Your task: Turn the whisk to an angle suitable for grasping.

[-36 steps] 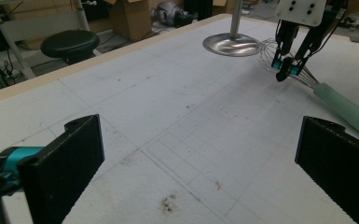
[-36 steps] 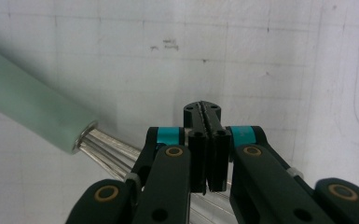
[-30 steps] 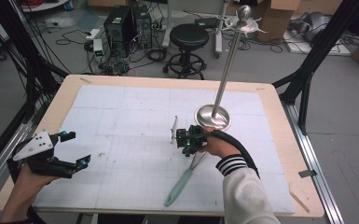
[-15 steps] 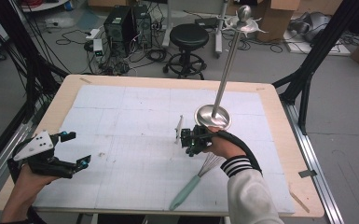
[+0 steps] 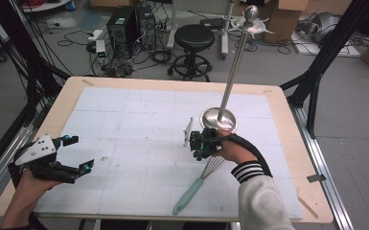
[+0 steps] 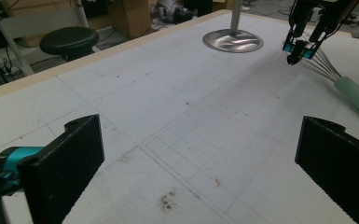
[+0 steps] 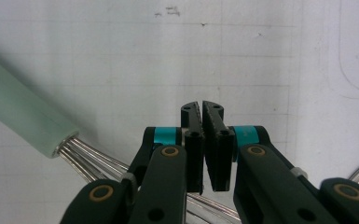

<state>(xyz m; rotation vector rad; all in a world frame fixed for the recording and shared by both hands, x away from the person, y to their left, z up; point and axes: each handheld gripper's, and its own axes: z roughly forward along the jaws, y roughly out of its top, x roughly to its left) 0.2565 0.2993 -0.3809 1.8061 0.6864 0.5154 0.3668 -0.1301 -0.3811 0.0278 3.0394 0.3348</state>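
A whisk [image 5: 191,190] with a mint-green handle [image 7: 18,116] lies on the white table cover, its wire head [image 5: 213,166] pointing toward a metal stand. My right gripper [image 5: 199,149] hovers over that wire head with its jaws pressed together [image 7: 203,108]. The wires [image 7: 91,163] run beneath its fingers, and nothing shows between the tips. The left gripper view shows the right gripper [image 6: 300,49] tip-down at the whisk wires [image 6: 324,70]. My left gripper [image 5: 80,152] is held open and empty near the table's left edge, jaws wide apart [image 6: 196,168].
A metal stand with a round base [image 5: 219,120] and a tall pole [image 5: 232,67] rises just behind the right gripper. The table's wooden rim [image 5: 287,120] frames the white cover. A stool [image 5: 194,36], computers and boxes stand on the floor beyond.
The right gripper has edged slightly to the right, and the whisk has shifted and turned a little with it. The left gripper has stayed put.
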